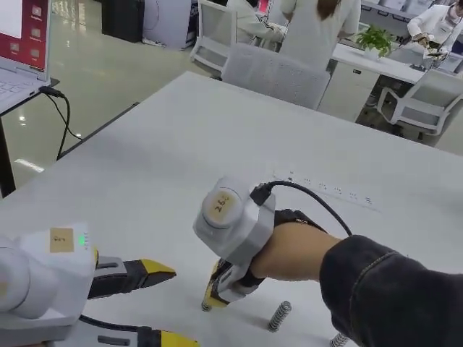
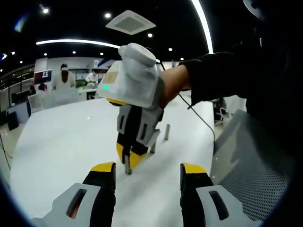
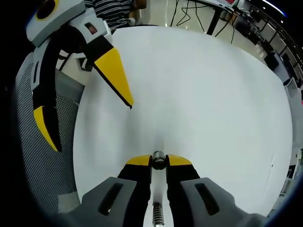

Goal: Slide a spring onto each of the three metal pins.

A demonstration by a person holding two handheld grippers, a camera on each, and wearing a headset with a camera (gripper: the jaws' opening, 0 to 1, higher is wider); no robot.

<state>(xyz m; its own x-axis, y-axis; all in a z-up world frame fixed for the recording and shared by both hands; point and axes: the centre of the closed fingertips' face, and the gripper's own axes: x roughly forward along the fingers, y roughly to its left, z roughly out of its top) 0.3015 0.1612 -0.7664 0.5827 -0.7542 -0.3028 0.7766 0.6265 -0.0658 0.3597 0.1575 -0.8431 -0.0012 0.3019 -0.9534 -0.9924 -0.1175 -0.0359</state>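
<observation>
Where your right gripper [image 1: 211,295] meets the white table [image 1: 181,144], its yellow-tipped jaws are pressed together on a small grey metal piece. This is apparently a pin [image 3: 158,160], though the right gripper view shows it end-on and the left gripper view shows only a thin stub under the tips. The stub's lower end sits at the tabletop. Your right hand [image 1: 289,253] wraps the gripper's body from behind, with the wrist bent so the tool points steeply down, tips nearer you than its body. A dark sleeve [image 1: 391,296] covers the forearm, and a black cable [image 1: 311,195] arcs away from the gripper's rear. A spring [image 1: 278,316] lies on the table just right of the clamped tips, and a second spring [image 1: 338,338] lies farther right at the frame's edge. Your left gripper [image 2: 147,171] hovers low at the left, jaws spread apart and holding nothing, aimed at the right gripper.
</observation>
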